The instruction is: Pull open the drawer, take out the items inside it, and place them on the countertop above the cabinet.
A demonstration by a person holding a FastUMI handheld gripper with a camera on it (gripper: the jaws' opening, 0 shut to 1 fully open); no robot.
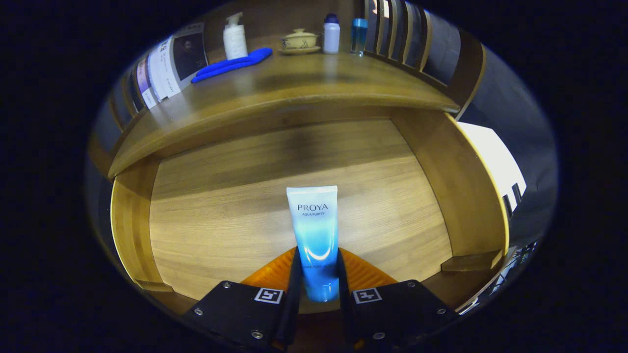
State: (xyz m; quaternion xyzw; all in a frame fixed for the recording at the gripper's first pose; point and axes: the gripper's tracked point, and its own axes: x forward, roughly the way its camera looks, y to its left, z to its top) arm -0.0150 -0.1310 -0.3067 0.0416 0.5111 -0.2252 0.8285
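A blue-and-white cosmetic tube stands between my fingers, its cap end low and its flat crimped end pointing away from me. My gripper is shut on the tube, both fingers pressing its lower sides. Below and beyond it lies the open wooden drawer, its floor bare around the tube. The countertop of the cabinet overhangs the drawer's far end.
On the countertop lie a blue cloth-like item, a white pump bottle, a lidded tea bowl on a saucer, a white bottle with a dark cap and a blue bottle. Drawer side walls flank the tube.
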